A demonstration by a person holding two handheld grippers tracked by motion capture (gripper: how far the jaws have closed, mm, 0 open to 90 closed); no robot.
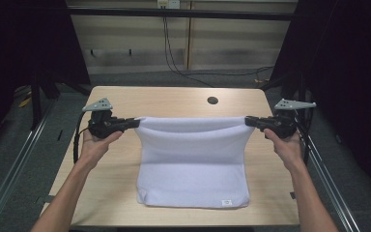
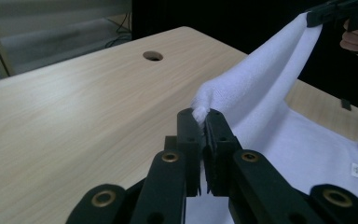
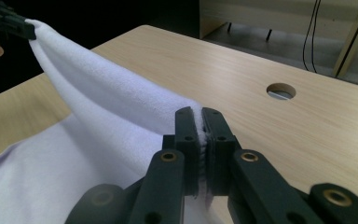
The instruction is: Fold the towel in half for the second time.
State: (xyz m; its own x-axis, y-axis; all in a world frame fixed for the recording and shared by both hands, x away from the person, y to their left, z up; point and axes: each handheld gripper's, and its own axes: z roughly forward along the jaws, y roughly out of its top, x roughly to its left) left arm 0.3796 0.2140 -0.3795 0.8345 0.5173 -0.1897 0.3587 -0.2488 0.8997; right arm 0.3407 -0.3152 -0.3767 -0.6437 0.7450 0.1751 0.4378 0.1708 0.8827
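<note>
On the pale wooden surface point(image 1: 116, 193) the white towel point(image 1: 193, 169) lay half lifted, its far edge stretched nine-to-three between left gripper point(image 1: 134, 123) and right gripper point(image 1: 248, 121), both clamped on corners.

1 white towel point(image 1: 193, 164), 1 table point(image 1: 125, 101) with 1 round hole point(image 1: 212, 100), 2 claws, 2 hands.
</note>
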